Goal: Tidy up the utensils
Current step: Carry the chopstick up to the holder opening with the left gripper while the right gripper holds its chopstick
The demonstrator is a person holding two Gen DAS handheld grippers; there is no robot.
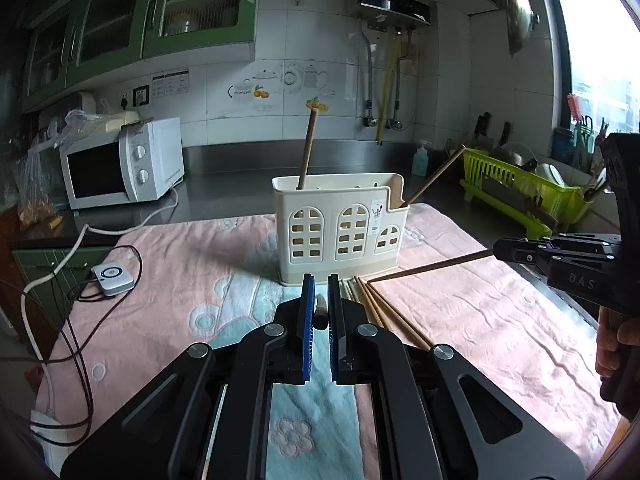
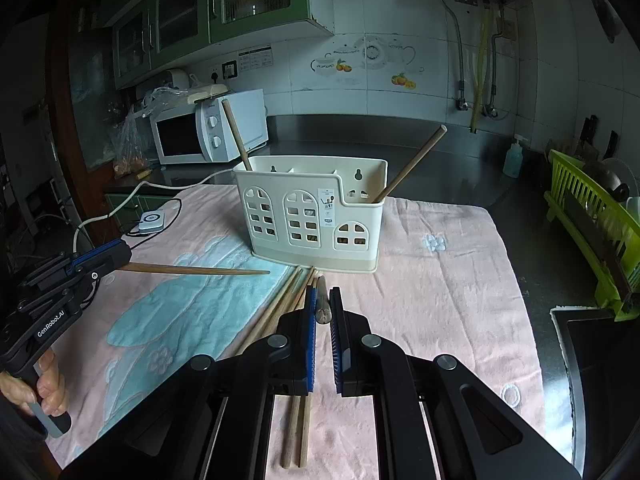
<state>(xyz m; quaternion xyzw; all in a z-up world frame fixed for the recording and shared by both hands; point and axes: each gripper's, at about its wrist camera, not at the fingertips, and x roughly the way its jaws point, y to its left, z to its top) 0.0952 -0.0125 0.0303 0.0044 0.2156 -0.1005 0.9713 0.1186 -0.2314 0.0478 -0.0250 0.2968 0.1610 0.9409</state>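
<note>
A cream utensil holder [image 1: 340, 232] [image 2: 308, 216] with arched cut-outs stands on a pink and teal towel [image 1: 180, 280] [image 2: 440, 280]. One wooden stick [image 1: 308, 148] [image 2: 236, 136] leans in its left compartment and another [image 1: 436, 178] [image 2: 412, 164] in its low right one. Several loose chopsticks [image 1: 384, 312] [image 2: 280, 312] lie in front of the holder. My left gripper [image 1: 321, 280] [image 2: 126, 254] is shut on a chopstick [image 2: 192, 270], held above the towel at the left. My right gripper [image 2: 323, 290] [image 1: 496, 250] is shut on another chopstick [image 1: 432, 268] over the loose ones.
A white microwave [image 1: 124, 168] [image 2: 208, 132] stands at the back left, with cables and a small white device [image 1: 112, 278] at the towel's left edge. A green dish rack [image 1: 520, 192] [image 2: 592, 220] and a soap bottle [image 2: 513, 158] are on the right.
</note>
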